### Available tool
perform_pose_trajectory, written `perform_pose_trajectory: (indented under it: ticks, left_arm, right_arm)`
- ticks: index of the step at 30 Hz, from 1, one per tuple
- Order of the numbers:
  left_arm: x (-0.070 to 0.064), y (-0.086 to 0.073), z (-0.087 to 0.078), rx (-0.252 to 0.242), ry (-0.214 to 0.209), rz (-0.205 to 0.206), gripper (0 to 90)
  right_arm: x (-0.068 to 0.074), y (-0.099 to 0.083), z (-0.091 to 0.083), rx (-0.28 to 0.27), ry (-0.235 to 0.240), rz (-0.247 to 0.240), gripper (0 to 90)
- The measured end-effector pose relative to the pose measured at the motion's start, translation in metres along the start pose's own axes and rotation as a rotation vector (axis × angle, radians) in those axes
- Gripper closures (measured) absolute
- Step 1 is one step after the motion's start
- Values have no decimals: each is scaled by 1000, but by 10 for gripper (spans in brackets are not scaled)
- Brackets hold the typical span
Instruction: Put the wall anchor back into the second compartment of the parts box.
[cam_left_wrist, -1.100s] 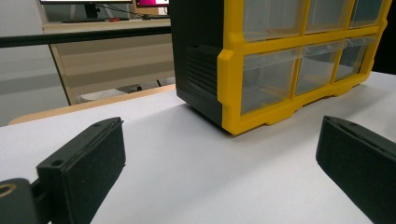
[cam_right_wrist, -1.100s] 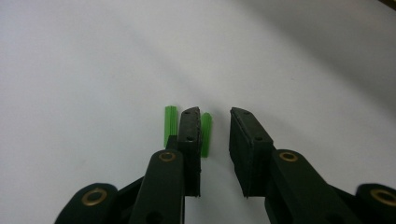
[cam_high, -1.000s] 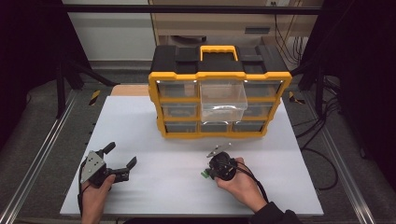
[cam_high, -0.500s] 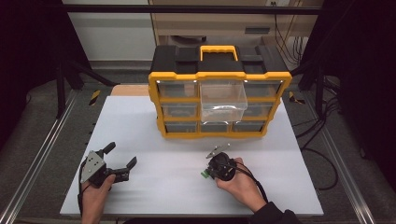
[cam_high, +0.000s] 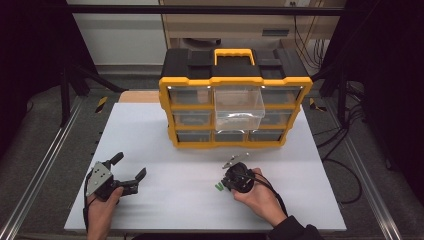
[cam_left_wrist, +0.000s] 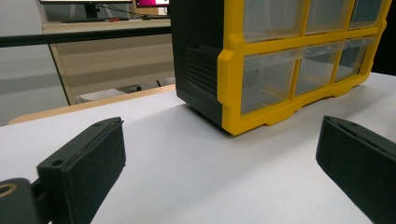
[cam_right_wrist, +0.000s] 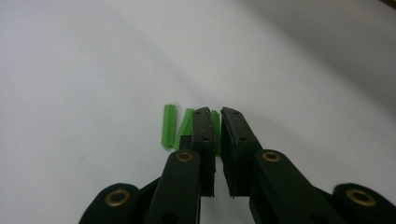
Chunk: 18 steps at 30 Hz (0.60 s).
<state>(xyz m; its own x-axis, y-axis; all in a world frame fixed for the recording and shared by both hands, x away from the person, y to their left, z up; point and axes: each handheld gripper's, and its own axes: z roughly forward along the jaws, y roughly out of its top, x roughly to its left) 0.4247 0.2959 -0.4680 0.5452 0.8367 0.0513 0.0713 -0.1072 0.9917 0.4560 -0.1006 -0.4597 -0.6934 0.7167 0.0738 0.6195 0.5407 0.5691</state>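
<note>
- Green plastic pieces (cam_high: 218, 186) in the high view: lying on the white table (cam_high: 150, 130) at about 9 o'clock of the right gripper (cam_high: 235, 176), touching or just beside its tip. Organizer (cam_high: 235, 107) standing at 12 o'clock, well apart, middle drawer (cam_high: 239, 107) of the top row pulled out. Left gripper (cam_high: 131, 175) resting near the table's 7 o'clock corner, jaws spread wide, empty.
- Left gripper view: looking past both spread jaws at the yellow-and-black organizer (cam_left_wrist: 280, 60) toward 1 o'clock; nothing between the jaws.
- Right gripper view: jaws nearly pressed together, a thin gap left, pinching one green plastic piece (cam_right_wrist: 215, 127) at the tip, by the look of it; two more green pieces (cam_right_wrist: 168, 125) lying just beside at 10 o'clock.
- Step in hand, judged: picking one piece off the pile.
- Next move calls for: firming the pinch, lifting straight up clear of the neighbours, then carrying toward 12 o'clock over the open drawer and releasing there.
</note>
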Motion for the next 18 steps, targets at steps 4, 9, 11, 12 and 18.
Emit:
perform_pose_trajectory:
  ticks: [4, 9, 11, 12, 18]
  left_arm:
    - [0, 0, 0, -1, -2, -1, 12]
    - [0, 0, 0, -2, -3, -2, 11]
    - [0, 0, 0, -3, -2, -2, 11]
    - [0, 0, 0, -3, -1, -2, 11]
    - [0, 0, 0, -1, 5, -1, 11]
  right_arm:
    - [-8, -2, -5, -27, -7, 15, 843]
    - [-21, -8, -17, -96, 3, 52, 843]
    - [-28, -11, -22, -136, 7, 26, 843]
    - [-29, -12, -25, -144, 6, 62, 843]
    - [-46, -20, -40, -204, -8, 77, 843]
